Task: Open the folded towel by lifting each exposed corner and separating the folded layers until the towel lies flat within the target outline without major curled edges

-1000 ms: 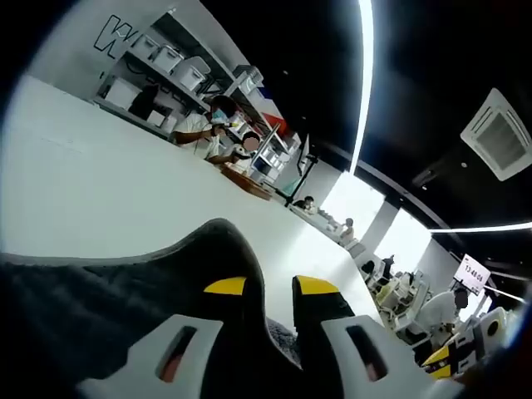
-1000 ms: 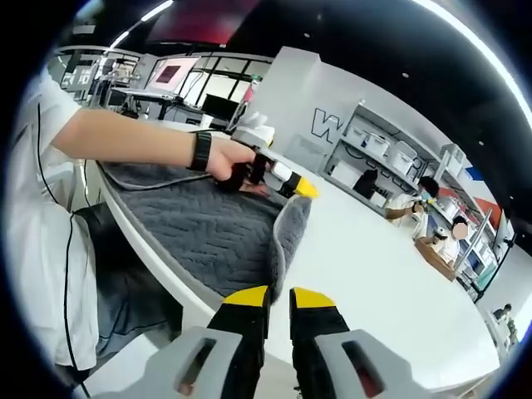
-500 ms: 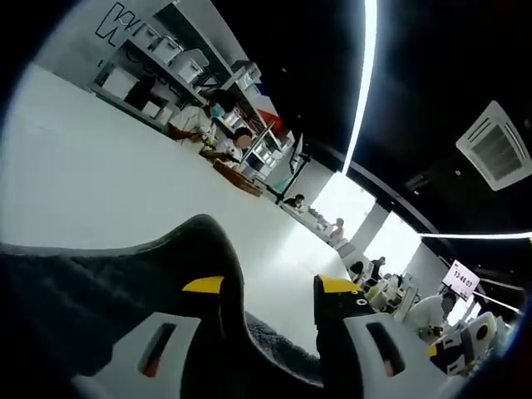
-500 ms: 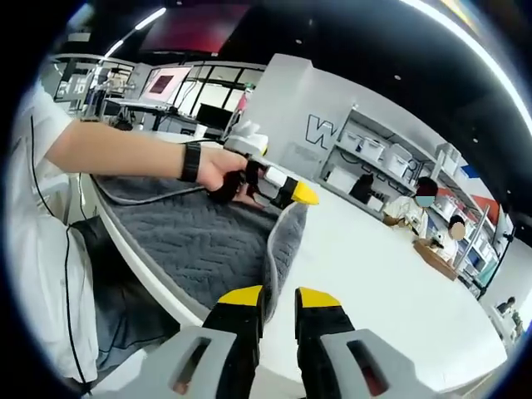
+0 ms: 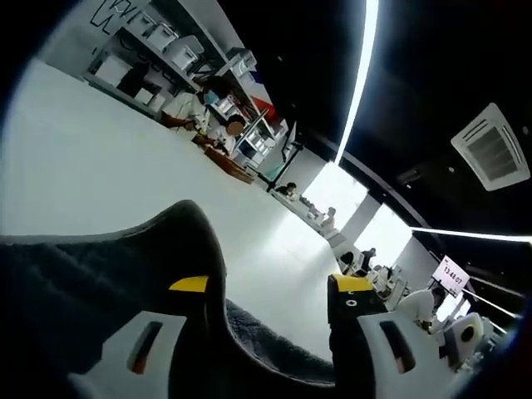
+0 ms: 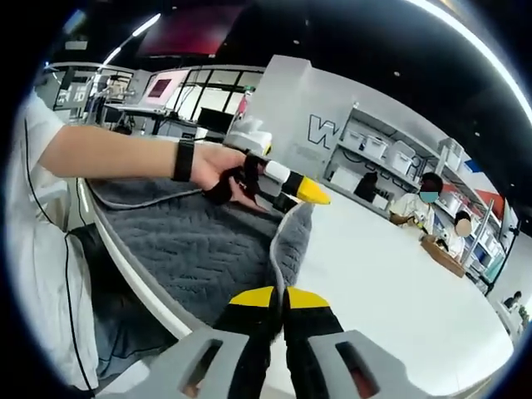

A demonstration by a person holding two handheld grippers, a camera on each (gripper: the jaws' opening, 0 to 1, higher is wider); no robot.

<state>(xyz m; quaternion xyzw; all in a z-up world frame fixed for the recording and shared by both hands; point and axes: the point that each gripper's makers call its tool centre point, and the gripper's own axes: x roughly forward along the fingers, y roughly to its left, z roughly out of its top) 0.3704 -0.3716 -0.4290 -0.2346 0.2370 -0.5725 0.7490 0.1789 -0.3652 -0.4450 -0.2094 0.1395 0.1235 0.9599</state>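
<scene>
Two grippers work one grey towel (image 6: 208,249), which lies bunched over the near rounded edge of the white table (image 6: 391,291), part of it hanging off that edge toward the person. Nearest in the right gripper view, the right gripper (image 6: 278,298) has its yellow-tipped jaws pressed together on the towel's raised hem at the table's near edge, so it holds cloth. Just beyond on the towel, the person's hand (image 6: 218,166) carries the left gripper (image 5: 270,287), whose jaws stand wide apart, the towel's dark fold rising over one jaw and lying loose between them, not pinched. Far across the table stand shelves (image 6: 374,154) with seated people. To do this step well, the right gripper should probably keep its hold on a single layer of hem and draw it out across the table, away from the near edge, while the left closes on the other corner before lifting, so the layers part without dragging the whole towel. Compared with a second ago, the right jaws have gone from a narrow gap above the table edge to shut on the hem, and the left jaws have spread from nearly closed to wide.
</scene>
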